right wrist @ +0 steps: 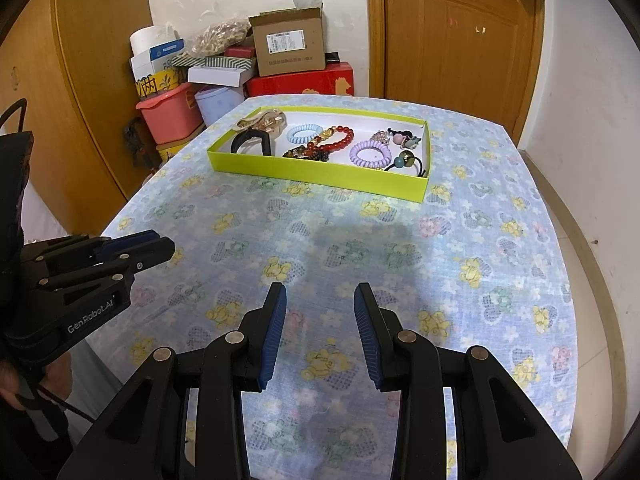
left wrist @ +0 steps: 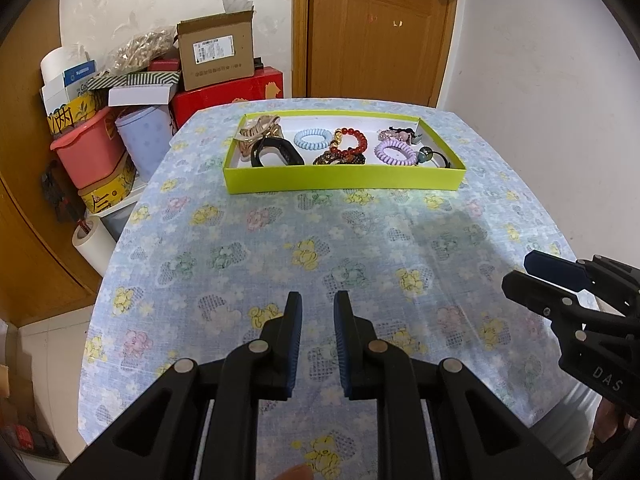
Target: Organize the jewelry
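A lime-green tray (left wrist: 340, 179) (right wrist: 316, 171) sits at the far side of the table. Inside lie a gold hair claw (left wrist: 260, 130), a black band (left wrist: 276, 152), a light blue coil hair tie (left wrist: 312, 139), red bead bracelets (left wrist: 352, 142), a purple coil hair tie (left wrist: 395, 153) and small hair ties with charms (left wrist: 424, 154). My left gripper (left wrist: 318, 300) is open and empty, low over the near table. My right gripper (right wrist: 320, 292) is open and empty, also near the front edge. Each gripper shows in the other's view, the right one (left wrist: 532, 268) and the left one (right wrist: 160, 242).
The table wears a blue floral cloth (left wrist: 320, 240). Stacked boxes, a pink bin (left wrist: 88, 152) and paper rolls crowd the floor at the far left. A wooden door (left wrist: 380, 28) stands behind the table. A white wall is to the right.
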Demonstrator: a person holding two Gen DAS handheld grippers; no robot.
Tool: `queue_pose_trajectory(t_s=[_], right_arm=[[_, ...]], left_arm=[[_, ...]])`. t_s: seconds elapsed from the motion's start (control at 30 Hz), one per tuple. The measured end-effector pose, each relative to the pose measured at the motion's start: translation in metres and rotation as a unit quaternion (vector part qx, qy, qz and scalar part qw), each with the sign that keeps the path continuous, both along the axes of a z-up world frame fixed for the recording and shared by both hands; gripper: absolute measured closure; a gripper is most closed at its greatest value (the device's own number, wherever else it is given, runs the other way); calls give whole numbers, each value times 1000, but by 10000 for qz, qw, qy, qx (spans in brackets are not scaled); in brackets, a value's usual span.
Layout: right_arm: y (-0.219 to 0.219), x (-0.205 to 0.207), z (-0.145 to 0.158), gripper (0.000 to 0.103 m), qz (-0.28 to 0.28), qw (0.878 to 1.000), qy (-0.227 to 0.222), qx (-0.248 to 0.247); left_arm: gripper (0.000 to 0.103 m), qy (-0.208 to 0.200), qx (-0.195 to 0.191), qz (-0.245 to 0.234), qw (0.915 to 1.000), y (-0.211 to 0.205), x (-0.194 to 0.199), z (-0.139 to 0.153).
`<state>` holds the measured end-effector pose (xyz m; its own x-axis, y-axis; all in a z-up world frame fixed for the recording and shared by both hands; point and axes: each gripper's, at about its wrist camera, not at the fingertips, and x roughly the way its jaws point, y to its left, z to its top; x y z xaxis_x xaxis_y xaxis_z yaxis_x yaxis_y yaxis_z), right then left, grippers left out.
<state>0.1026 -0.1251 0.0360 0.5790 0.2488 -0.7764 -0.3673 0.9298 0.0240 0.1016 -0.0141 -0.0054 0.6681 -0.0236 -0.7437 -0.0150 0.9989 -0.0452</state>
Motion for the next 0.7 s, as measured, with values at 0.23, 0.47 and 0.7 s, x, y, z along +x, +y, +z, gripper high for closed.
queue_pose_trajectory(t_s=[0.23,0.47,0.7], right_arm=[[1,0,-1,67,4,10000,9,-3],[1,0,0,67,5,10000,9,-5],[0,0,-1,67,-2,10000,7,-9]], left_arm=[[86,4,8,13,10000,0,0,-1],[86,-15,69,39,10000,-1,0,-2],[86,-35,125,72,9999,-3,-1,-2]])
